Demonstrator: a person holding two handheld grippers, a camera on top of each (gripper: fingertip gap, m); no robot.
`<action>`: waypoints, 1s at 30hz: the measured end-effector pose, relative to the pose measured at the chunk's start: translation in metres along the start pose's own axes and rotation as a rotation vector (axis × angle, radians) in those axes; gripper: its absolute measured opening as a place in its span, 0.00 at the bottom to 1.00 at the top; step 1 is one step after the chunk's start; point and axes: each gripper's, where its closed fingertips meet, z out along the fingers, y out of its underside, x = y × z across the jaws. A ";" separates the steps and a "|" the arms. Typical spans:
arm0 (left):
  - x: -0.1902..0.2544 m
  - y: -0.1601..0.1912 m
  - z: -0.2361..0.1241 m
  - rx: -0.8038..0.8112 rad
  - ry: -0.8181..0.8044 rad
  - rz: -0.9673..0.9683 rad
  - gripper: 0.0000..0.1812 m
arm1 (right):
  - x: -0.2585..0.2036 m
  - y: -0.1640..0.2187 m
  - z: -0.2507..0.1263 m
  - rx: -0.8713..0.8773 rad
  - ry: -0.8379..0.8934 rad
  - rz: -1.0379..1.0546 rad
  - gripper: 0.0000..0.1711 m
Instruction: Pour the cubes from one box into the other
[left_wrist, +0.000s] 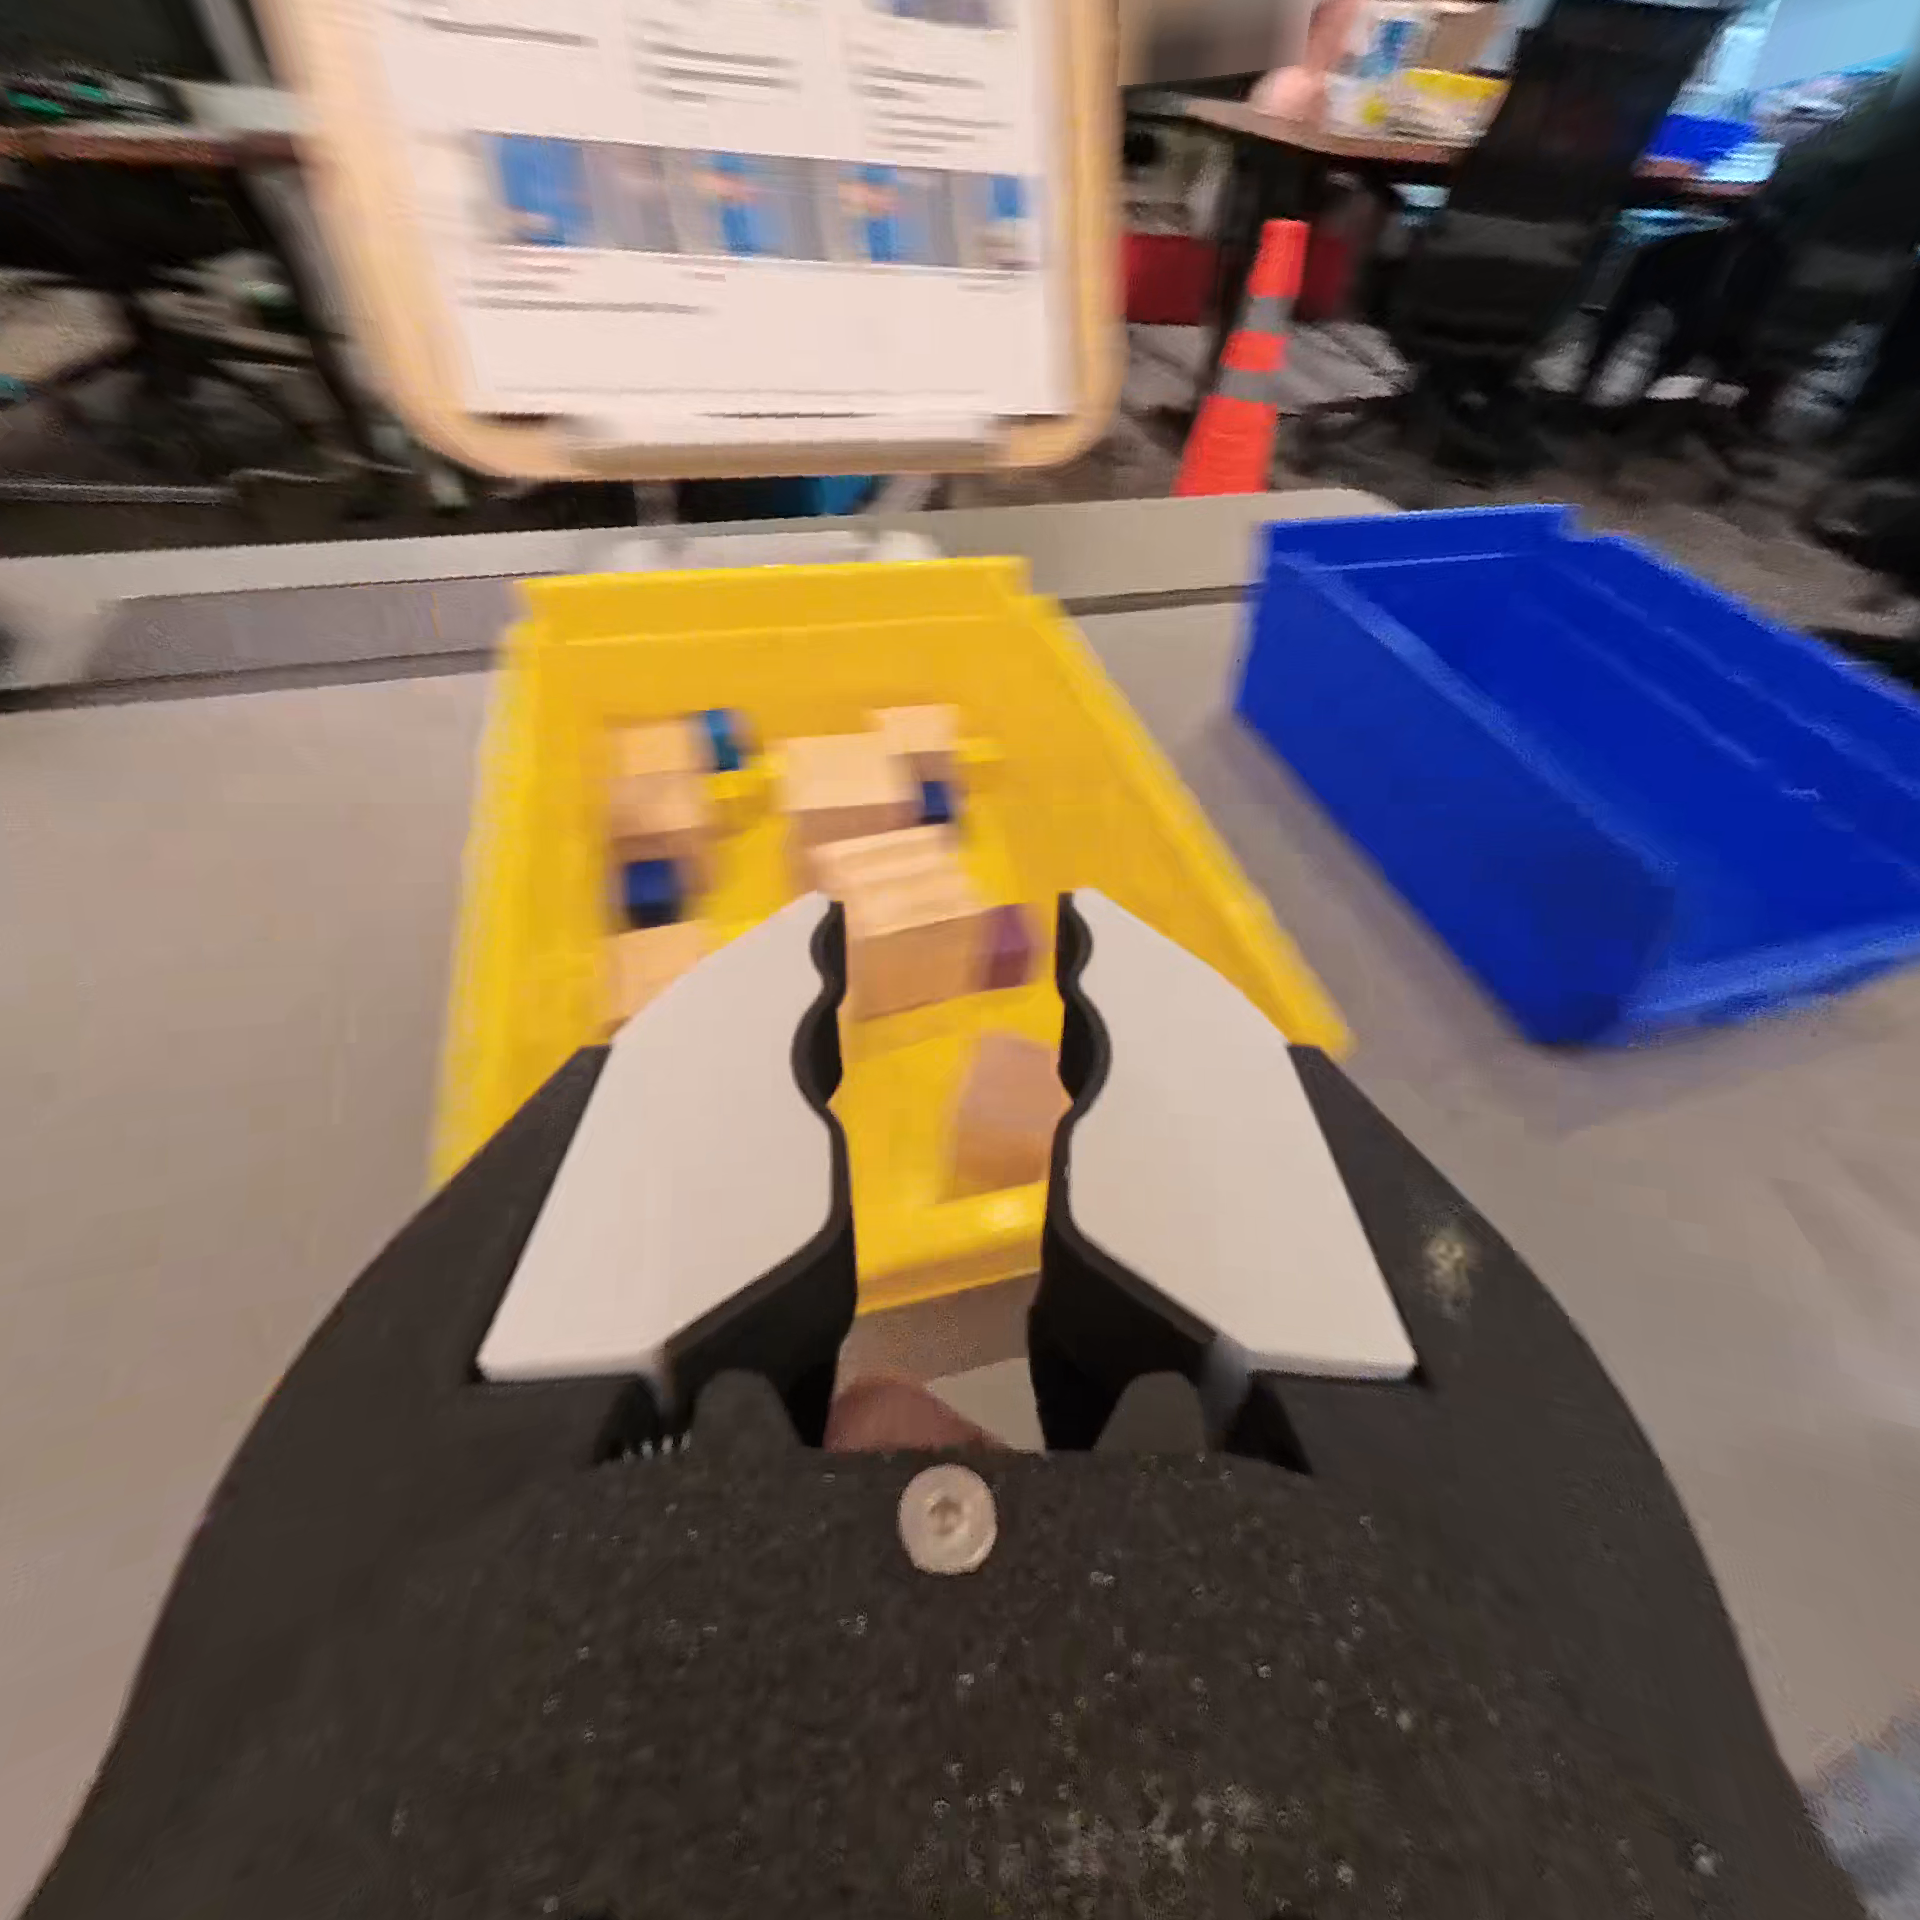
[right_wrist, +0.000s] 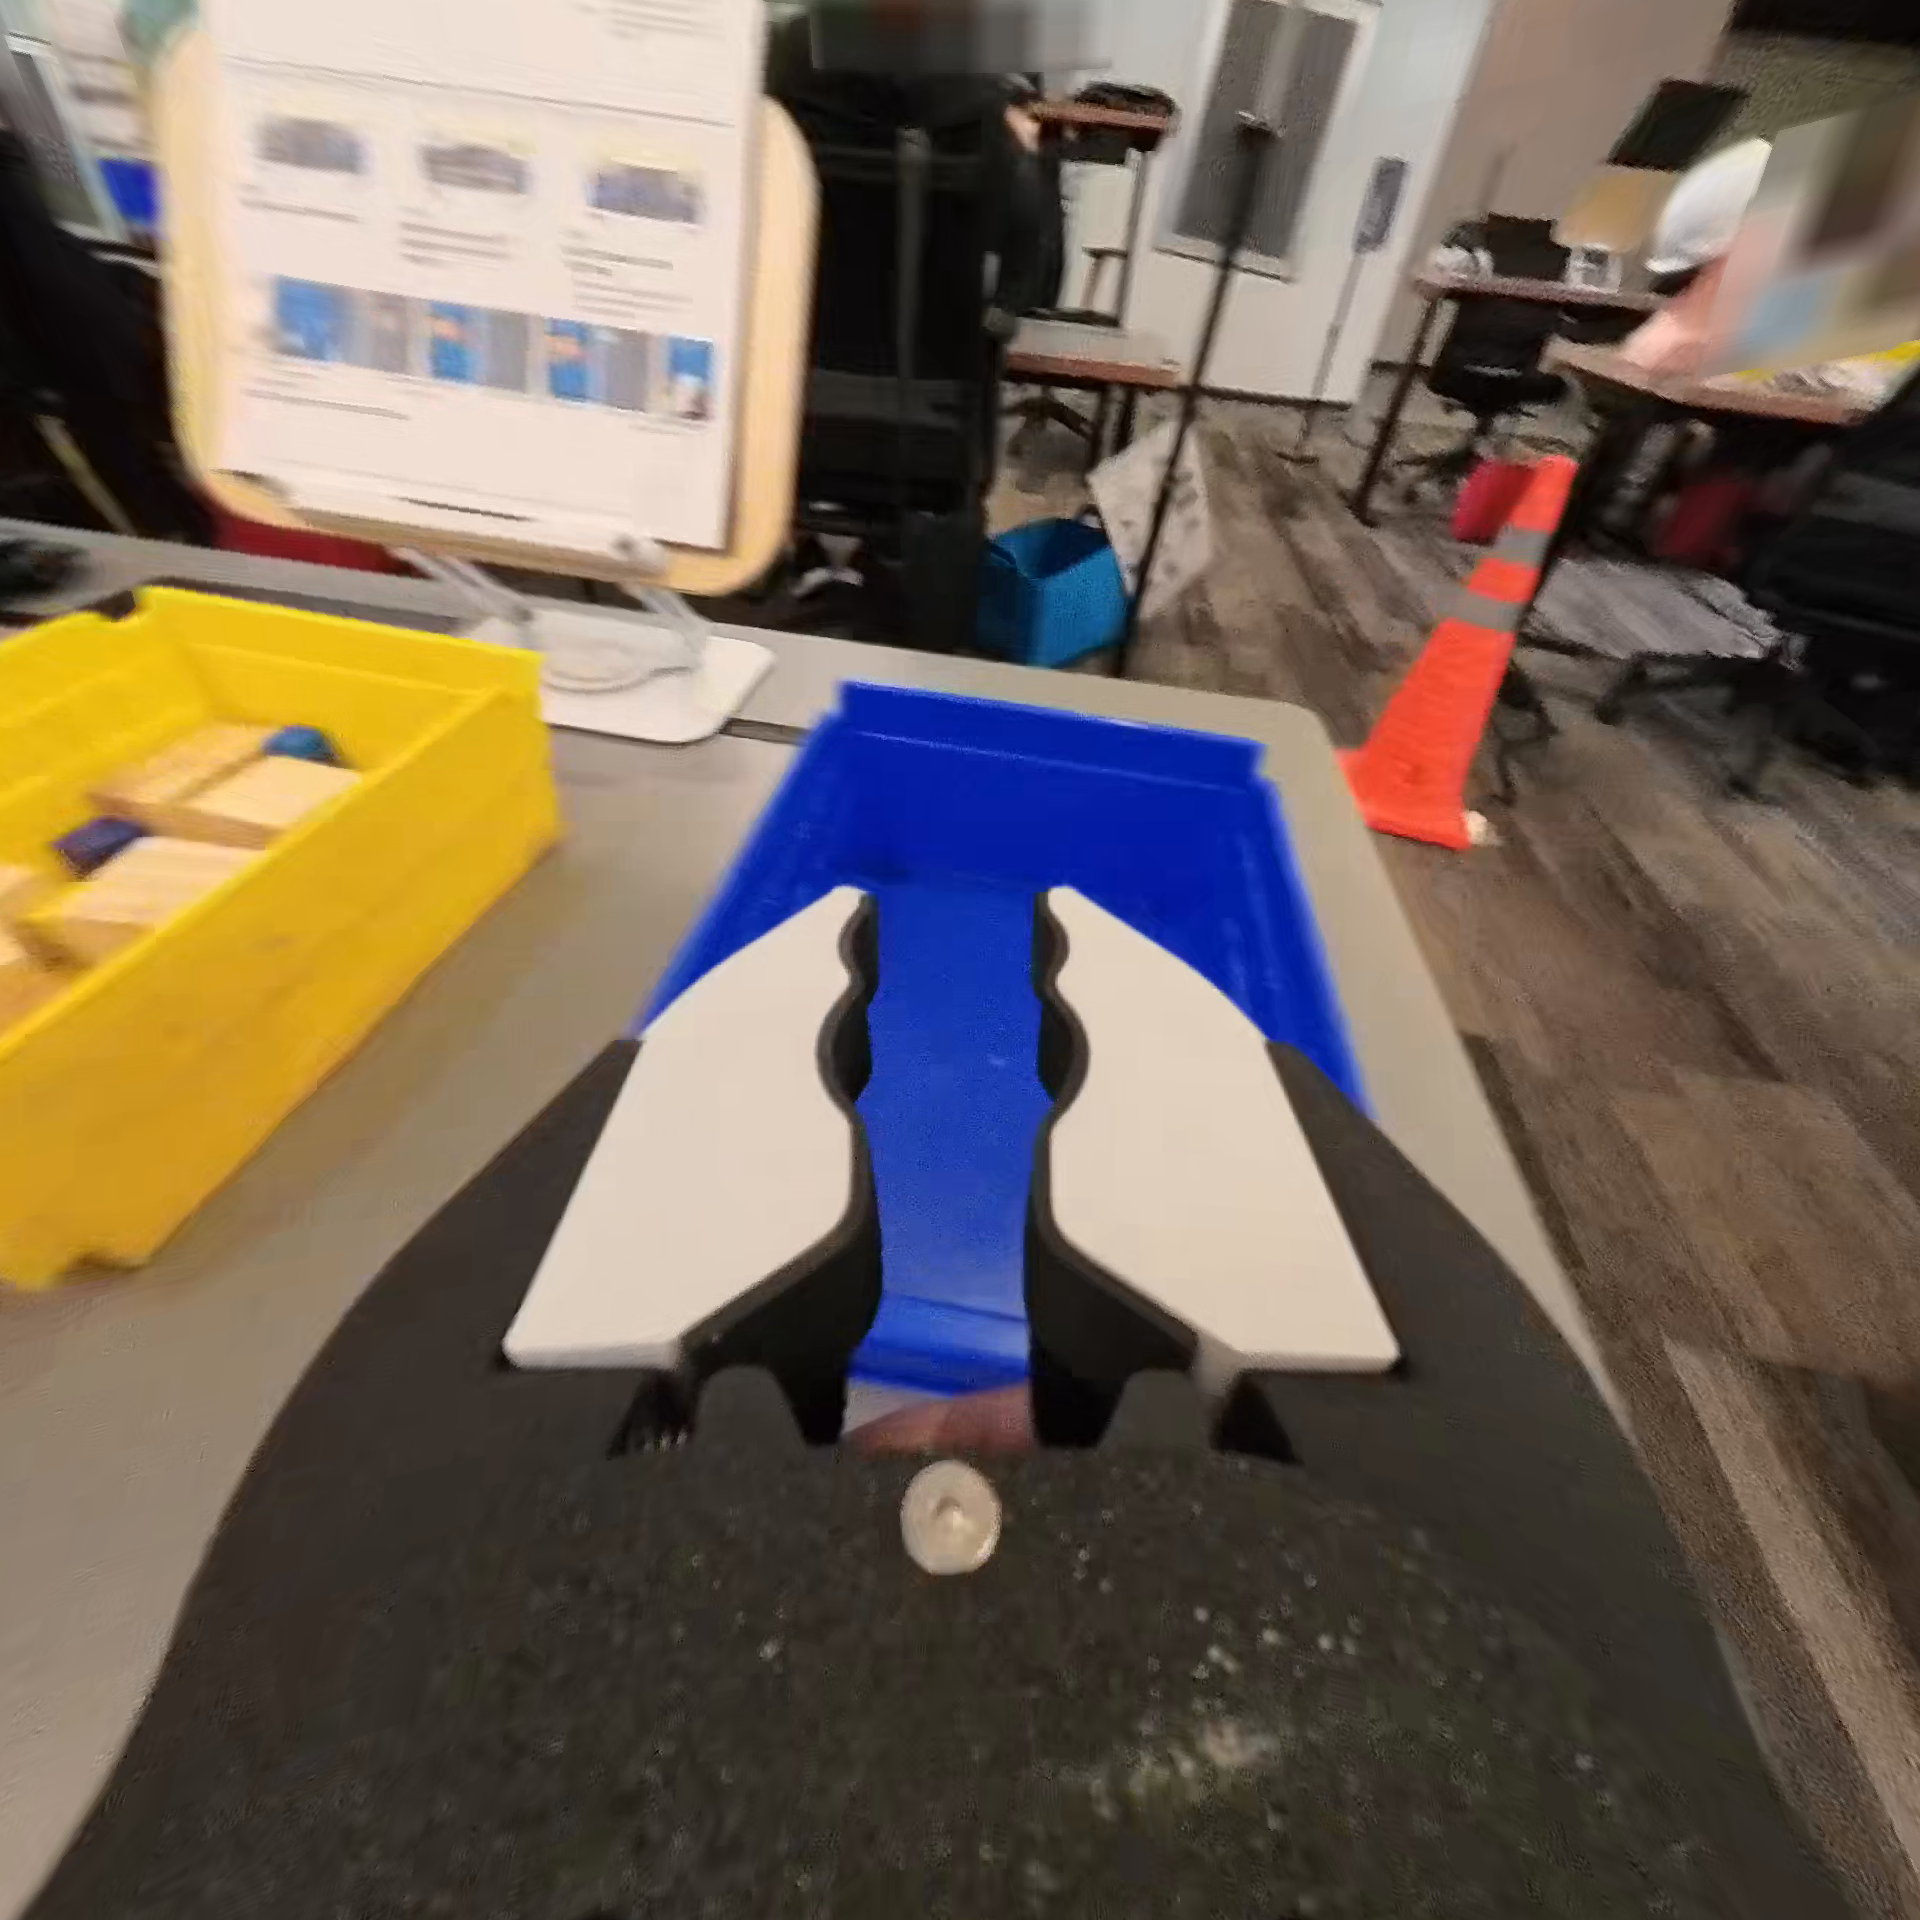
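No writing can be read in either view. The printed sheet on the wooden board behind the table is too blurred to make out.

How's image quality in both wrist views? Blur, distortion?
Left wrist view: motion blur smears the yellow box and its cubes; the left gripper stays sharp. Right wrist view: blue box and background are softly blurred, the right gripper crisp. Both show wide-angle bending at the edges; lighting even, no glare.
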 end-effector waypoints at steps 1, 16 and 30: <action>-0.035 0.007 -0.010 0.003 -0.067 0.000 0.22 | -0.040 -0.005 0.006 0.009 -0.081 -0.017 0.15; -0.104 0.080 0.025 -0.148 -0.135 -0.003 0.02 | -0.268 0.086 0.066 -0.282 -0.019 0.072 0.02; -0.317 0.055 -0.064 0.001 -0.364 -0.120 0.01 | -0.488 0.016 0.104 -0.108 -0.148 0.006 0.02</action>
